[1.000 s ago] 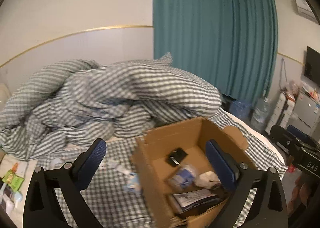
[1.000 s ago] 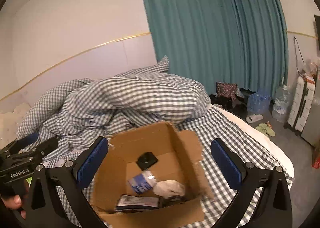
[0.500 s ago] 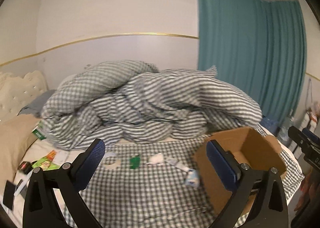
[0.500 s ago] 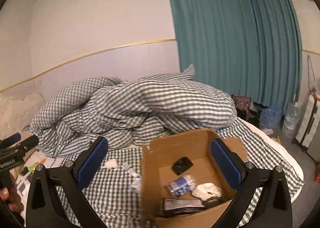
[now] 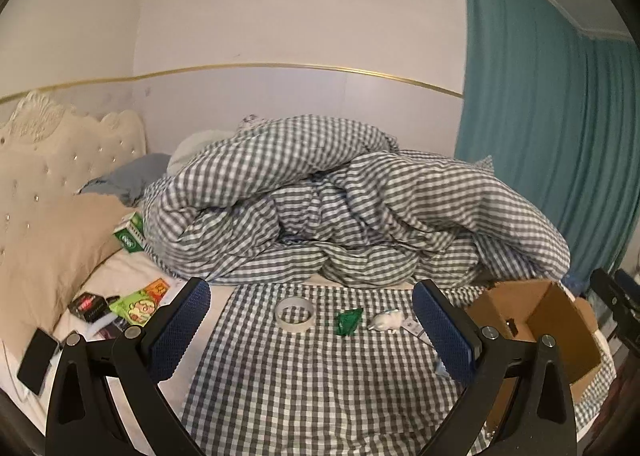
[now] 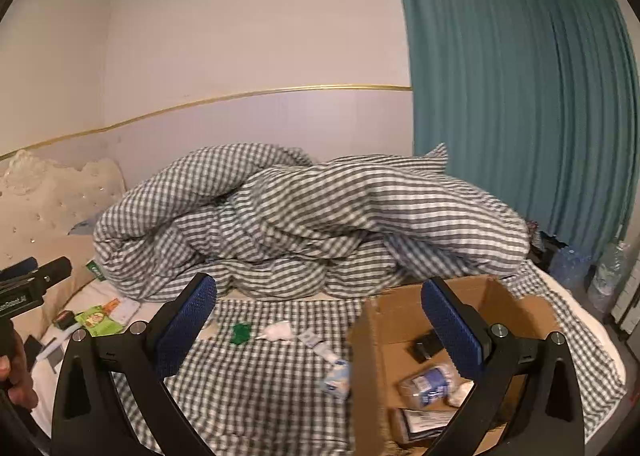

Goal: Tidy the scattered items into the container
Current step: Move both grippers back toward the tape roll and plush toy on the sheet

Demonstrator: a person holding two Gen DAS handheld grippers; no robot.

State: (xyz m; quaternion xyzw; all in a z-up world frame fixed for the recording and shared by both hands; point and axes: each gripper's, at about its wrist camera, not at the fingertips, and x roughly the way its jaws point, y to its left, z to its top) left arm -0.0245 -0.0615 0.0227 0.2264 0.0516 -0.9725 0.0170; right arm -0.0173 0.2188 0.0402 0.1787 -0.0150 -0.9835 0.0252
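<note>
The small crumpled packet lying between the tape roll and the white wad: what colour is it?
Green; the packet shows best in the left wrist view.

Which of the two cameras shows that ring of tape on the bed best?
The left wrist view: the tape ring lies whole between the open fingers. In the right wrist view a blue finger pad hides nearly all of it.

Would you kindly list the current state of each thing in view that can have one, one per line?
left gripper: open, holding nothing.
right gripper: open, holding nothing.
cardboard box: open-topped, partly filled, on the bed.
tape roll: lying flat on the checked sheet.
green packet: loose on the sheet, outside the box.
white wad: loose on the sheet, beside the green packet.
duvet: bunched in a heap.
curtain: drawn.
</note>
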